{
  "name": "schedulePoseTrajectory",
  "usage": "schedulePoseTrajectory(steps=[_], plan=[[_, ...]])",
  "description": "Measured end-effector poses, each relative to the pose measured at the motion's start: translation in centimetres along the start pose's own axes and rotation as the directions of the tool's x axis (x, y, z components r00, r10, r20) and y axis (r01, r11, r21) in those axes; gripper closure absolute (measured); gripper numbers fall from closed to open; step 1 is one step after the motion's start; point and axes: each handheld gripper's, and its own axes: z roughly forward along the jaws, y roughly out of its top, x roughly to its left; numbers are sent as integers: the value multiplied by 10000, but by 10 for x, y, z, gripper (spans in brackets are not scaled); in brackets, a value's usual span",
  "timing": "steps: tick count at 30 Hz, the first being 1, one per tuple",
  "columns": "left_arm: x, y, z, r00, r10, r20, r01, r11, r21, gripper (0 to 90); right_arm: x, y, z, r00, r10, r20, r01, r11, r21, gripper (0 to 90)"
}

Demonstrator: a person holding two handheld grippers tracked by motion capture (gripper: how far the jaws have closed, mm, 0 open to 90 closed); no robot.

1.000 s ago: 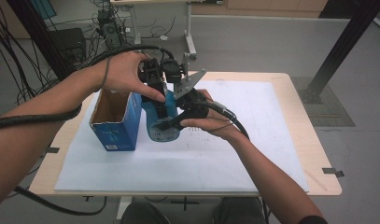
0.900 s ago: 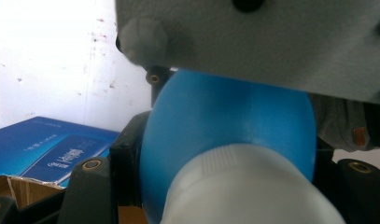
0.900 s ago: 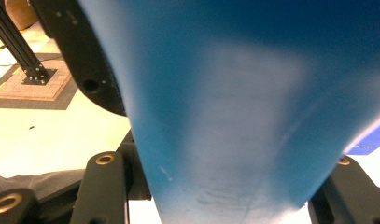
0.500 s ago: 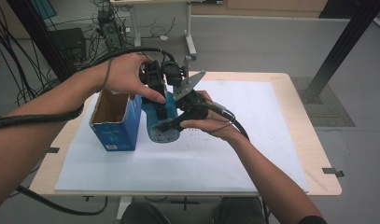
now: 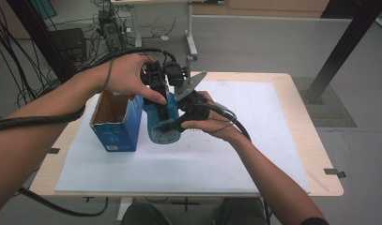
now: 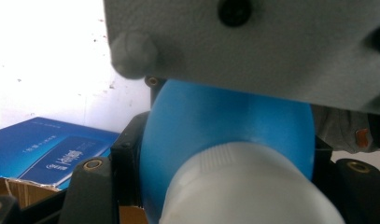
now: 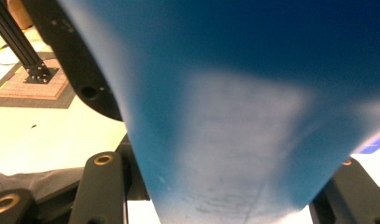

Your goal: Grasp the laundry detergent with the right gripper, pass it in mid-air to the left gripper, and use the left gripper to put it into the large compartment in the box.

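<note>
While both hands meet over the bench (image 5: 273,154), the blue bottle (image 5: 161,123) stands near its middle. Left claw (image 5: 161,101) clamps its top; right claw (image 5: 172,123) clamps its body. At nine o'clock, just beside, sits an open blue box (image 5: 114,132).

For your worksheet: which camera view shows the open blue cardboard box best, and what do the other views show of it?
The high view shows the blue cardboard box best: whole, upright, top open, standing on the white sheet beside the blue bottle held by both claws. The left gripper view catches one printed blue side and a torn brown edge low at its left. The right gripper view gives no clear sight of it.
</note>
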Motion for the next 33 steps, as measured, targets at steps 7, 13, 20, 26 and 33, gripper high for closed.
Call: schedulePoseTrajectory(steps=[7,13,20,26,33], plan=[[0,1,1,10000,-19,-42,19,10000,-19,370,-1,-1,0,10000,29,-20,-29,10000,19,428],[0,1,1,9999,-37,-93,36,10000,-60,370,-1,-1,1,10000,43,-1,-43,10000,28,427],[0,1,1,9999,-54,-128,53,10000,-39,370,-2,-1,0,10000,17,24,-17,10000,-19,425],[0,1,1,9999,-89,-74,89,10000,6,370,-1,-1,1,10000,77,-31,-77,10000,7,424],[0,1,0,9999,-58,-113,57,10000,-41,370,-2,0,0,10000,57,-10,-58,10000,-60,424]])
